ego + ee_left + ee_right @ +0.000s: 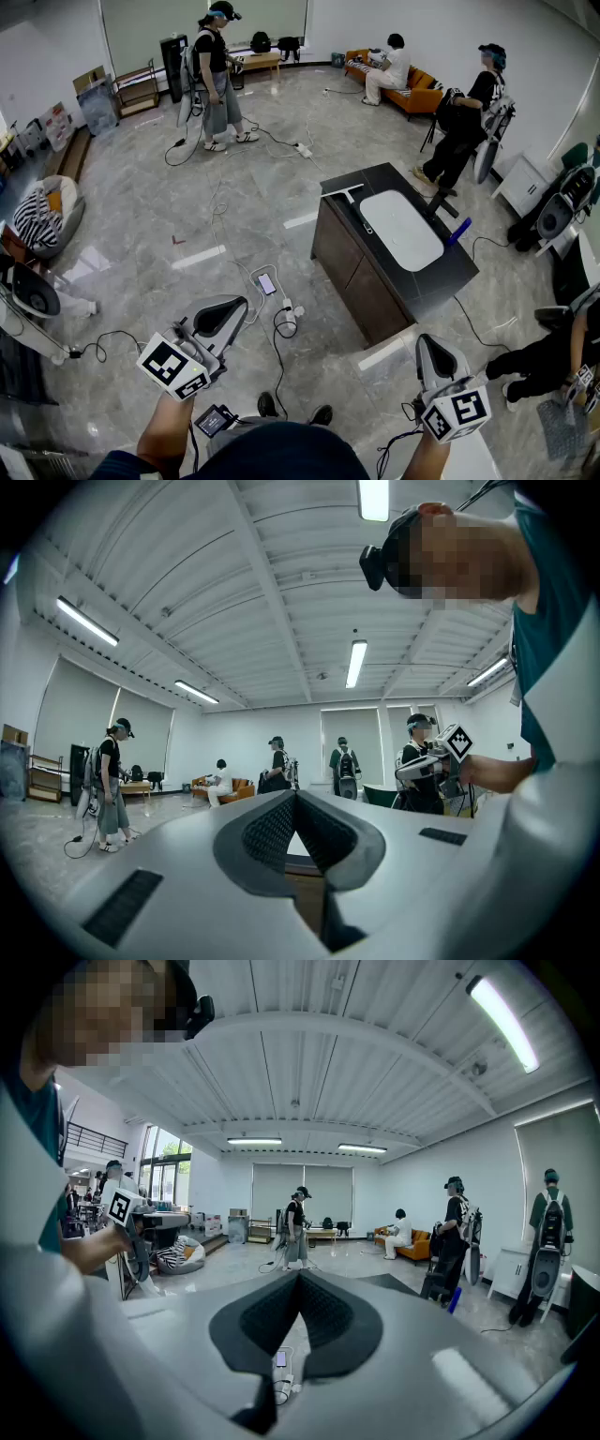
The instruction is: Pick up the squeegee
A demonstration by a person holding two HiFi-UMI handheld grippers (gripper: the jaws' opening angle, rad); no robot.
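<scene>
The squeegee point(343, 195), white with a thin handle, lies on the far left corner of a dark table point(441, 277) beside a white oval board point(401, 229). Both grippers hang well short of the table, over the floor. In the head view my left gripper point(228, 314) is at lower left and my right gripper point(429, 349) at lower right. Seen in its own view, the left gripper point(294, 799) has its jaws closed together with nothing between them. The right gripper point(300, 1279) is likewise shut and empty. Neither gripper view shows the squeegee.
A phone point(267, 283), a power strip point(290, 312) and cables lie on the floor between me and the table. A blue object point(459, 231) sticks out at the table's right edge. Several people stand or sit around the room; an orange sofa point(417, 94) is at the back.
</scene>
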